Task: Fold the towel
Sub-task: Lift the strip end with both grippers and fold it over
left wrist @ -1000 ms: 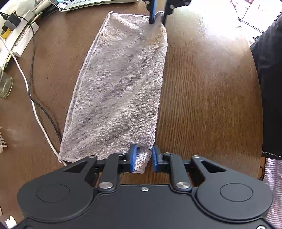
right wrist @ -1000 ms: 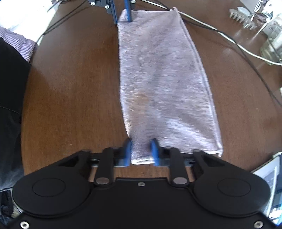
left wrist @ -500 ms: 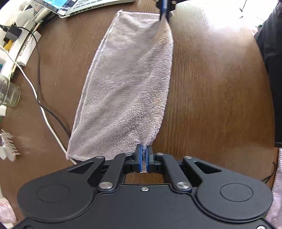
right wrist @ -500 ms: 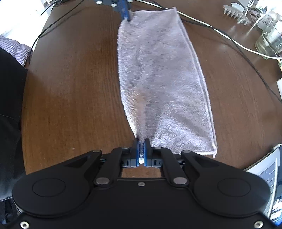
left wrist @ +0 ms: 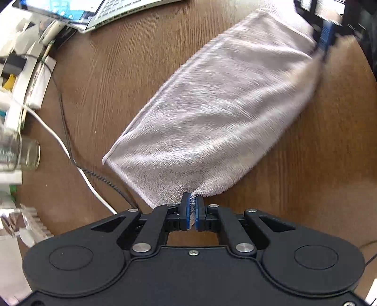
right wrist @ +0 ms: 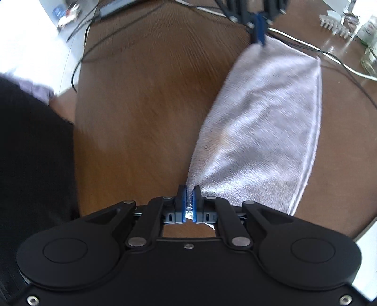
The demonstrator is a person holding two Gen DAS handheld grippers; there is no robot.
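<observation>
A pale lilac towel hangs stretched between my two grippers above the brown wooden table. My left gripper is shut on one corner of its near edge. My right gripper is shut on the opposite corner. In the left wrist view the right gripper shows at the top right, holding the far end. In the right wrist view the towel runs up to the left gripper. The towel's long side edge sags toward the table.
A laptop lies at the table's far edge. White and black cables run beside the towel. A glass jar and white clutter sit at the left. A person in dark clothing stands at the table's edge.
Both grippers closed on the towel's corners, then lifted it. The towel has left its flat position and swung diagonally; both views are blurred with motion.
</observation>
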